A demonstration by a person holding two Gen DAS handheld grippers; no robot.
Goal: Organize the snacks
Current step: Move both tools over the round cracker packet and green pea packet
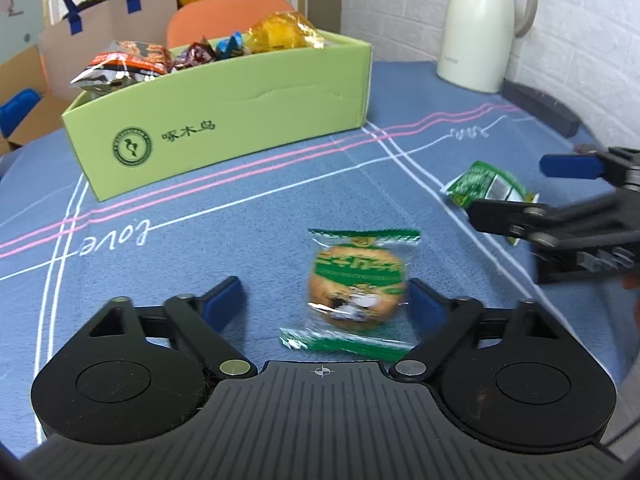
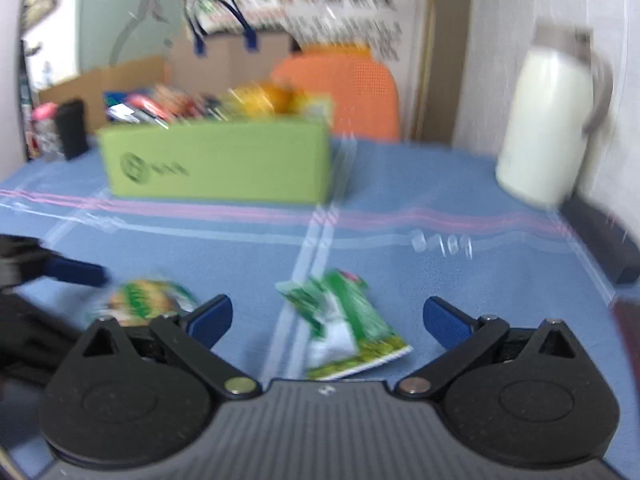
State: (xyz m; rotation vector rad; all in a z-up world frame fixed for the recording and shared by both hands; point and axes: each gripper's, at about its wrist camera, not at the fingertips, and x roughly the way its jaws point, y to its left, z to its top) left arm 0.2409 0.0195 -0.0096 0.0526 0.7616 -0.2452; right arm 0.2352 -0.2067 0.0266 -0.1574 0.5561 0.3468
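A round cookie in a clear green-printed wrapper (image 1: 356, 292) lies on the blue tablecloth between my left gripper's (image 1: 323, 282) fingers. It sits close to the right pad, and the left pad stands well away from it, so the jaws are open. A flat green snack packet (image 2: 344, 324) lies between the wide-open fingers of my right gripper (image 2: 328, 302), untouched. That packet (image 1: 488, 184) also shows in the left wrist view, partly behind the right gripper (image 1: 512, 188). The light green box (image 1: 224, 120) at the back holds several snack packs.
A white thermos jug (image 1: 476, 28) stands at the back right beside a long black bar (image 1: 540, 108) along the table edge. Behind the box are an orange chair (image 1: 228, 16) and a brown paper bag (image 1: 108, 28). The right wrist view is motion-blurred.
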